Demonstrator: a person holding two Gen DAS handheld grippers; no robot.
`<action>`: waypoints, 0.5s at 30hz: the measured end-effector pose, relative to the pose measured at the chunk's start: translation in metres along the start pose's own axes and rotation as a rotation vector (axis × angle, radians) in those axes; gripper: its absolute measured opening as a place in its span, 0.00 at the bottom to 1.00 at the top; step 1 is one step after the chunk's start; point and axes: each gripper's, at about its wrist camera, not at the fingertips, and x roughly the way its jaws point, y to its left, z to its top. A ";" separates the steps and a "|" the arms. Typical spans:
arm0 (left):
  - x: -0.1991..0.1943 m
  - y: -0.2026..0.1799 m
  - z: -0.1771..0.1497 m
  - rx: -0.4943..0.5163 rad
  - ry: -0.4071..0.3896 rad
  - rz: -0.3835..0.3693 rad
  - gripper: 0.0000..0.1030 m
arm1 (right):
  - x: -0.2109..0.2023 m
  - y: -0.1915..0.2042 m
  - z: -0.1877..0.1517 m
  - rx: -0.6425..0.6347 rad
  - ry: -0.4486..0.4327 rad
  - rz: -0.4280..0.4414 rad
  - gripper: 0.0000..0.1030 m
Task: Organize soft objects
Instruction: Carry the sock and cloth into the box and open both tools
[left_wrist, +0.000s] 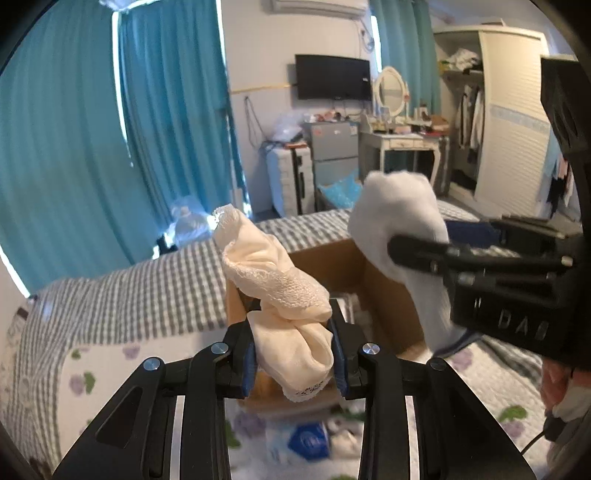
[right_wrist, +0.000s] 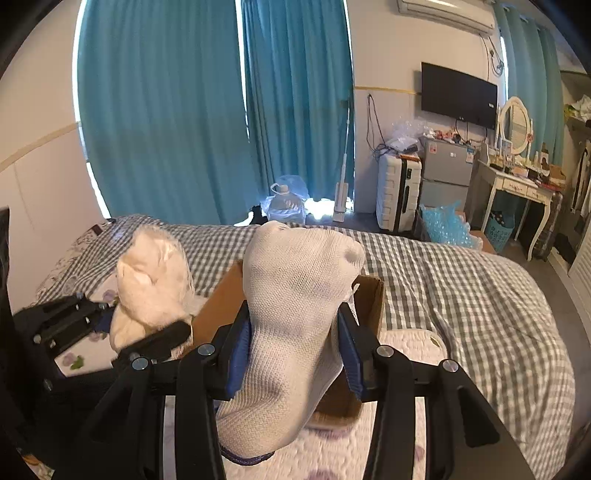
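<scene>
My left gripper (left_wrist: 293, 360) is shut on a cream lace-trimmed garment (left_wrist: 280, 288) that stands bunched up between its blue pads. My right gripper (right_wrist: 295, 354) is shut on a white knit sock (right_wrist: 295, 302) whose toe points up. Both are held in the air above an open cardboard box (left_wrist: 332, 266) that sits on the bed. In the left wrist view the right gripper (left_wrist: 402, 251) comes in from the right with the white sock (left_wrist: 399, 218). Seen from the right wrist, the left gripper (right_wrist: 147, 332) with the cream garment (right_wrist: 151, 288) is at the left, beside the cardboard box (right_wrist: 369, 306).
The bed carries a grey checked blanket (right_wrist: 461, 295) and a floral quilt (left_wrist: 110, 369). A blue-and-white packet (left_wrist: 306, 441) lies on the quilt below the box. Teal curtains (right_wrist: 166, 110), a suitcase (right_wrist: 397, 192), a small fridge, a dressing table (right_wrist: 517, 181) and a wardrobe (left_wrist: 506, 122) stand beyond the bed.
</scene>
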 end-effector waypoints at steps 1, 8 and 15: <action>0.010 0.002 0.001 0.008 0.006 0.004 0.30 | 0.010 -0.004 0.000 0.006 0.005 -0.001 0.42; 0.079 0.006 -0.008 0.057 0.050 0.046 0.71 | 0.072 -0.029 -0.015 0.062 0.018 -0.025 0.51; 0.100 0.019 -0.015 0.035 0.062 0.067 0.75 | 0.077 -0.038 -0.023 0.060 -0.026 -0.065 0.73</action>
